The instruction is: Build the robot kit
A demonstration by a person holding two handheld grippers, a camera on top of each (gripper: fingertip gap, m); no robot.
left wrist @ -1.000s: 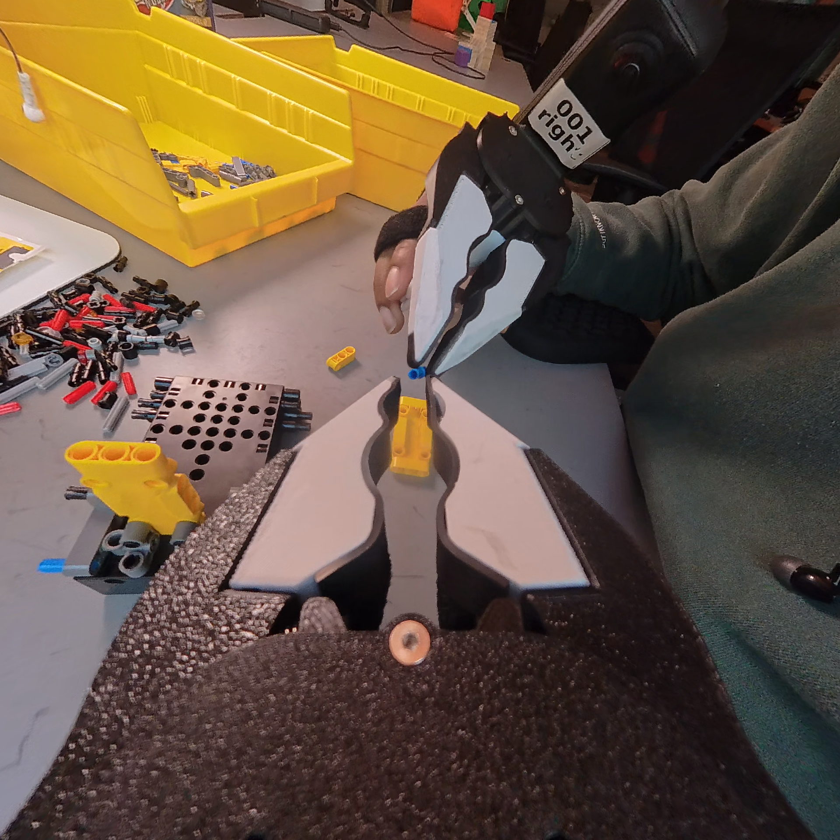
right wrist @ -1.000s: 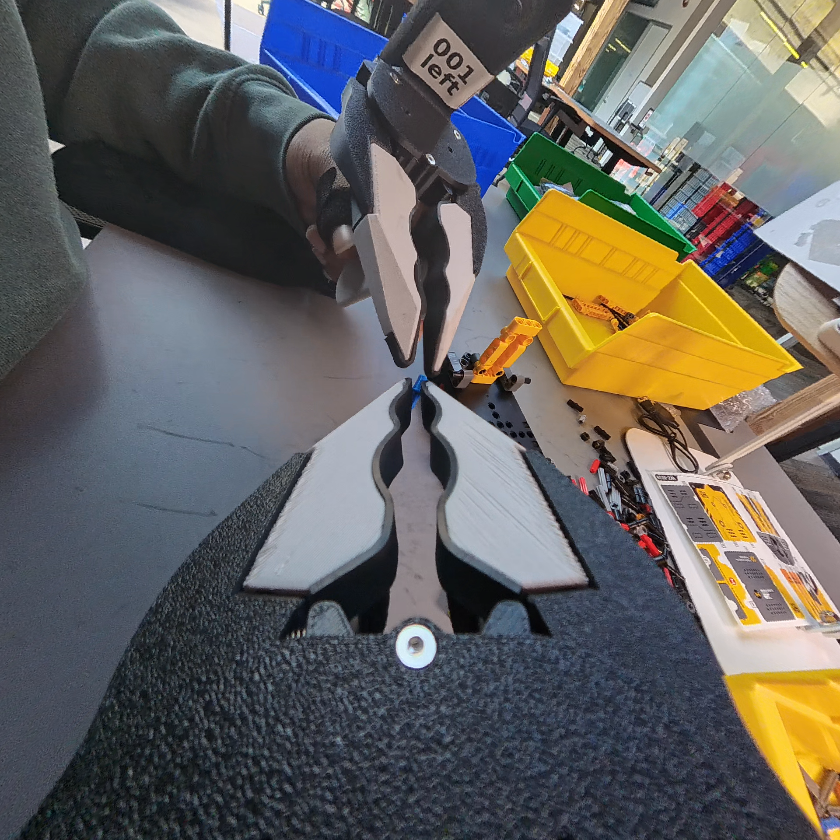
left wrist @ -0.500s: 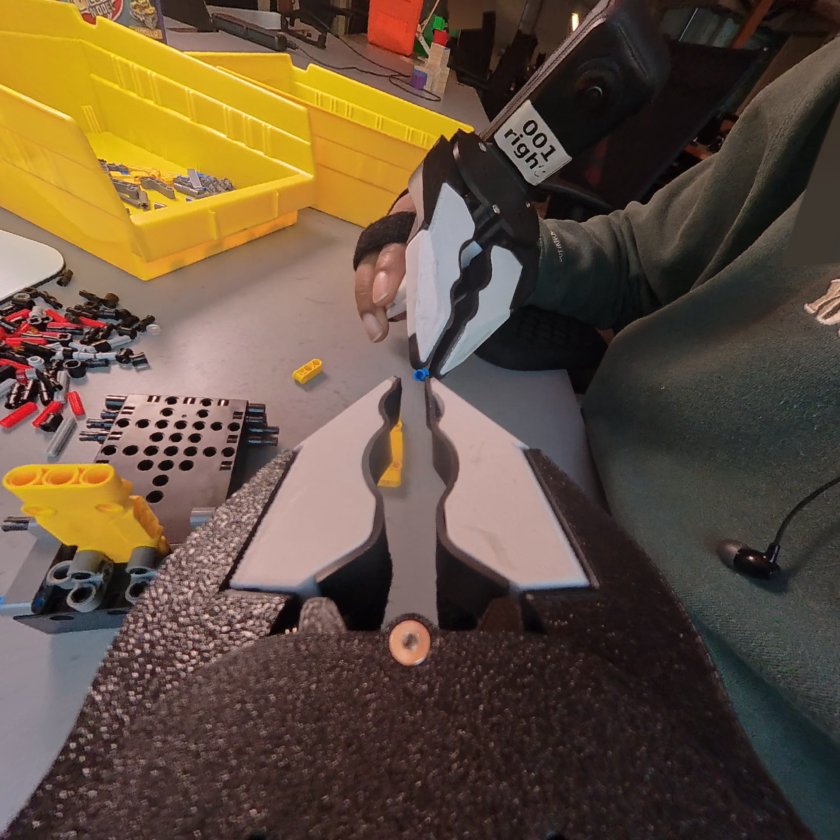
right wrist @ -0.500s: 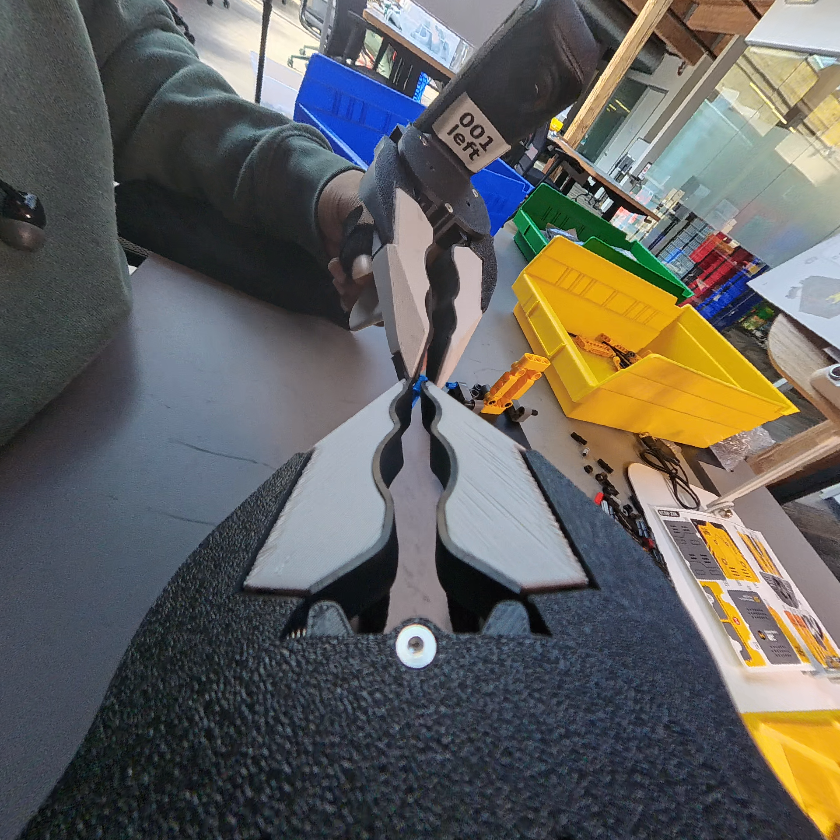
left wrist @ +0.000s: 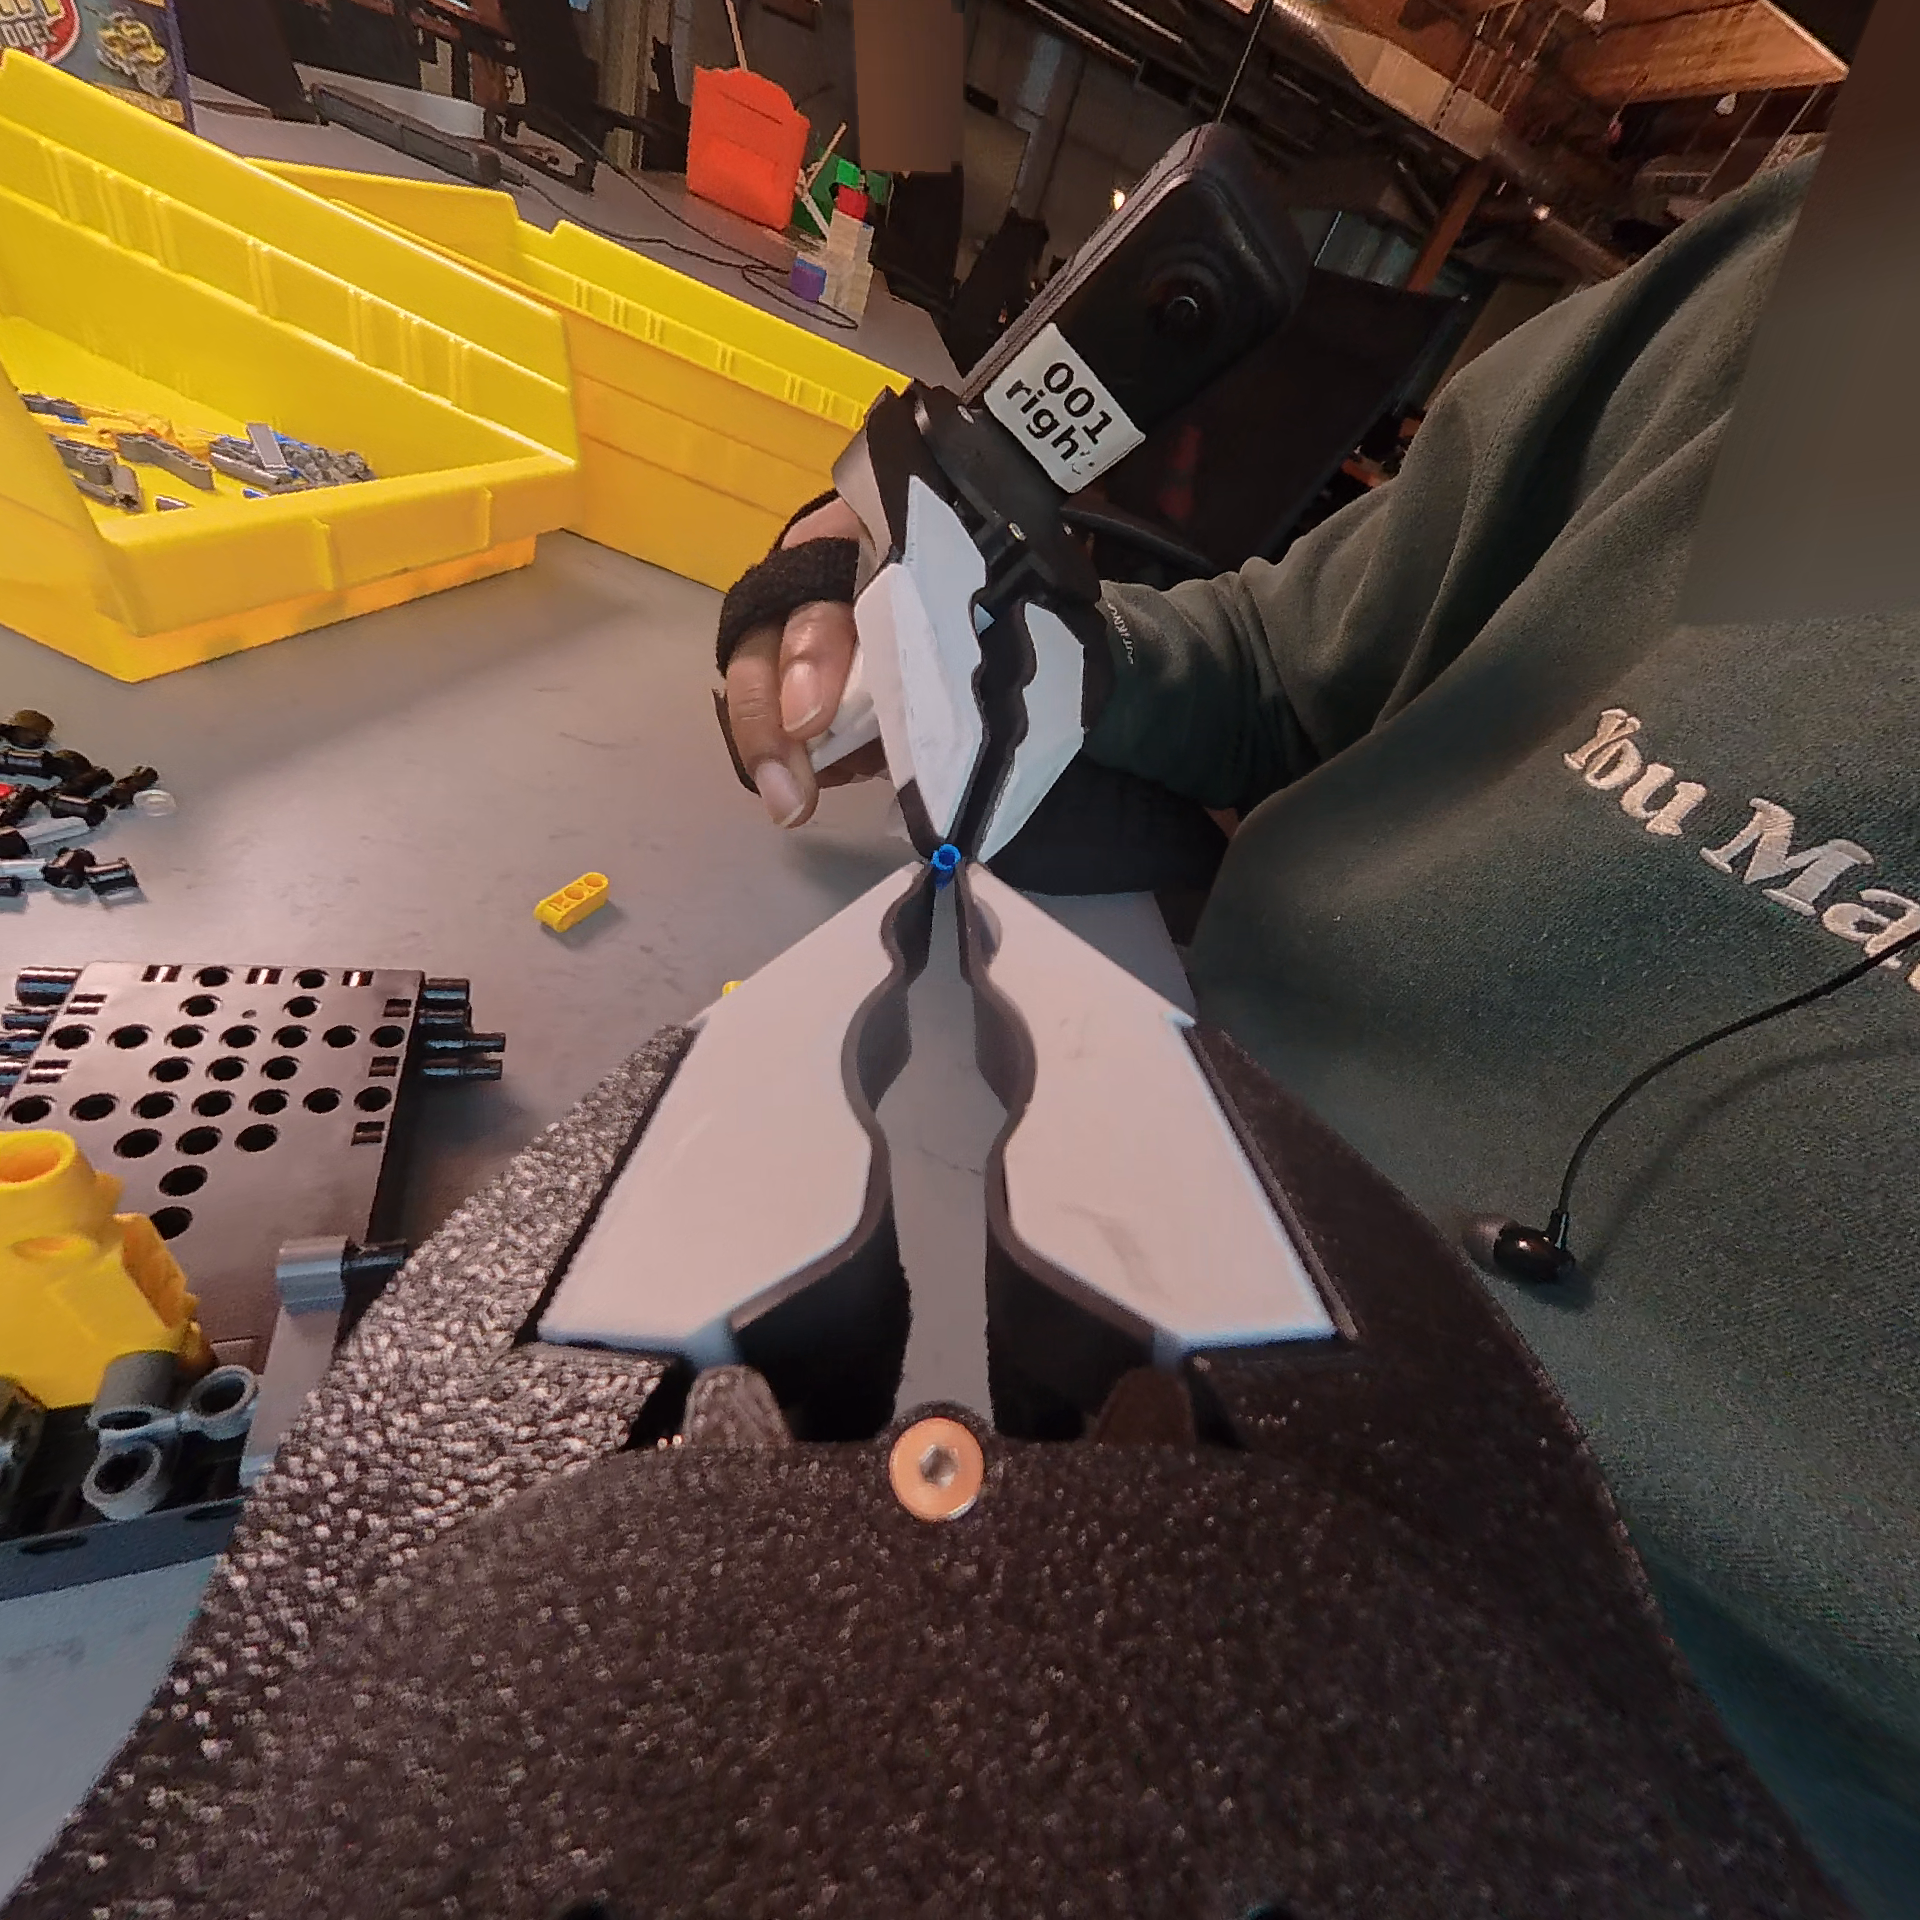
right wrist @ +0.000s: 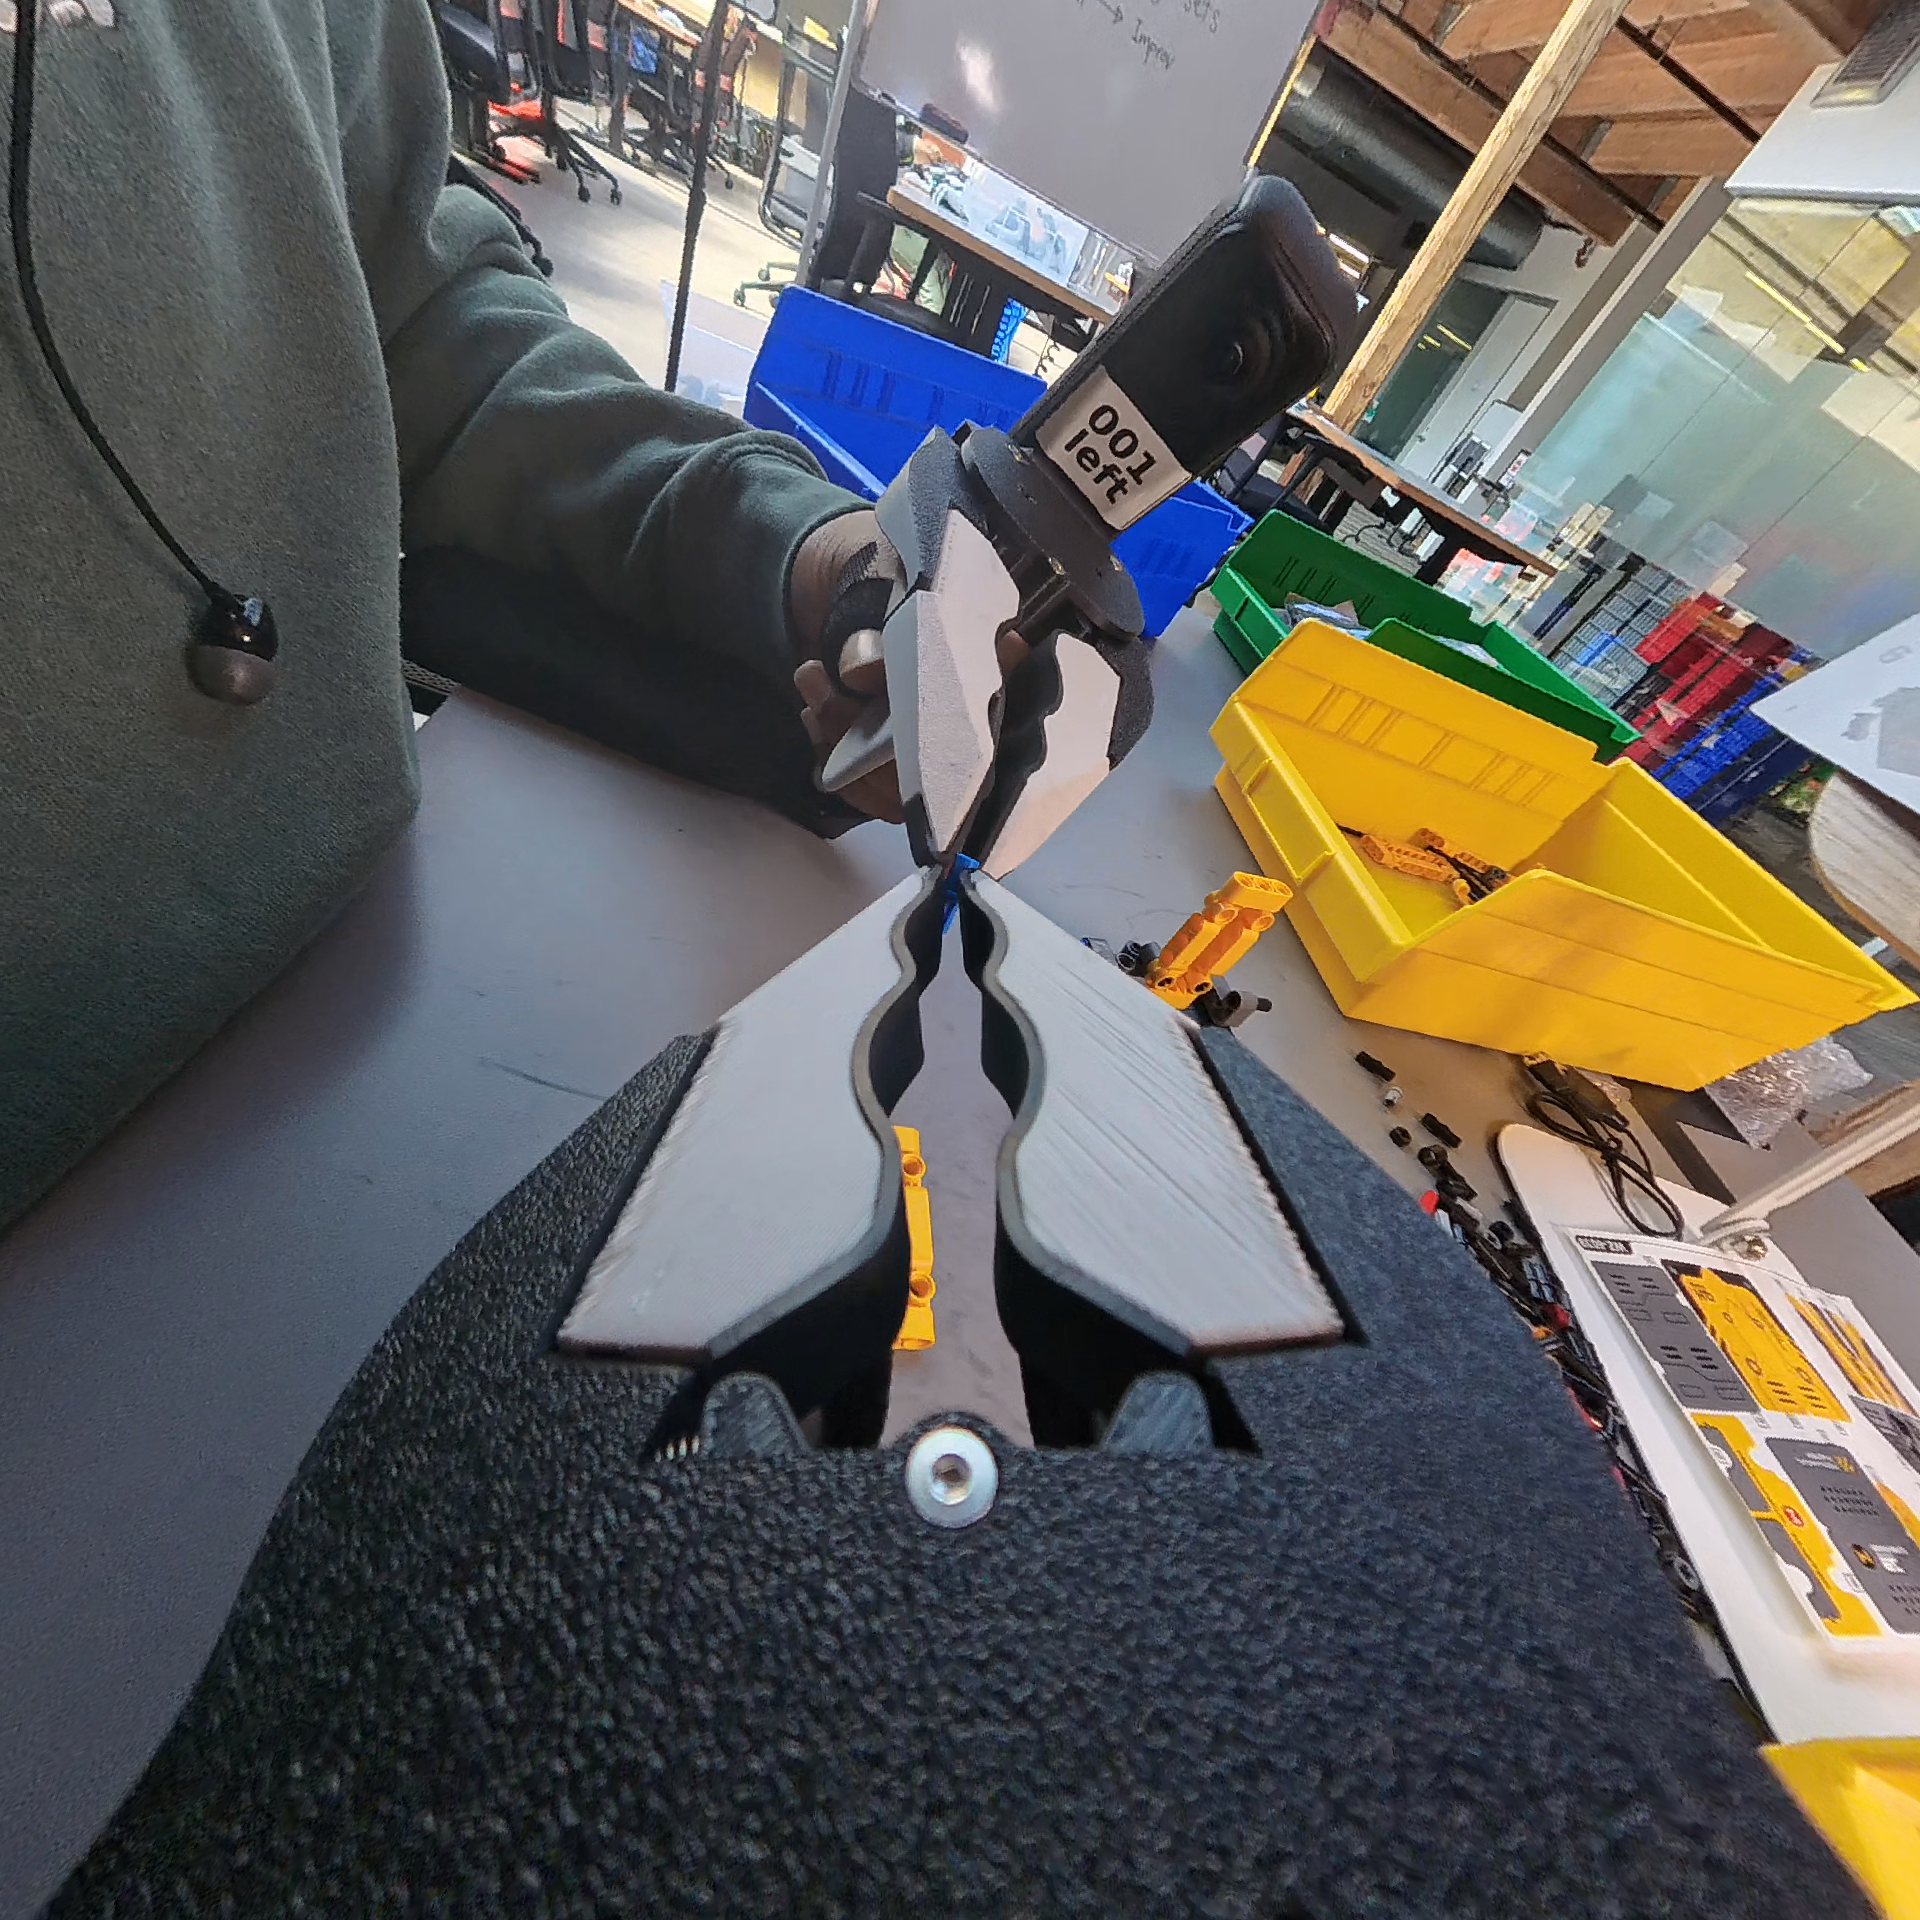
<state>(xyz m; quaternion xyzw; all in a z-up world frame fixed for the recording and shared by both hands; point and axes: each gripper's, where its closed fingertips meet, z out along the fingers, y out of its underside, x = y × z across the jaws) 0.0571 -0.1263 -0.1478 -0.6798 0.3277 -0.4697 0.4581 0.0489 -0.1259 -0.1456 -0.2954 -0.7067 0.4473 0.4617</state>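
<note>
Blue peg [left wrist: 943,860], tiny & round-ended, pinched tip-to-tip btwn L tongs [left wrist: 940,883] & R tongs [right wrist: 951,883].

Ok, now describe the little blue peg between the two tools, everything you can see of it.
The blue peg is a tiny round piece, bright blue, looking like plastic. It sits exactly where the tips of the left tool and the right tool meet, above the grey table. Only its end shows; the rest is hidden between the tips. Which tool actually grips it cannot be told.
</note>
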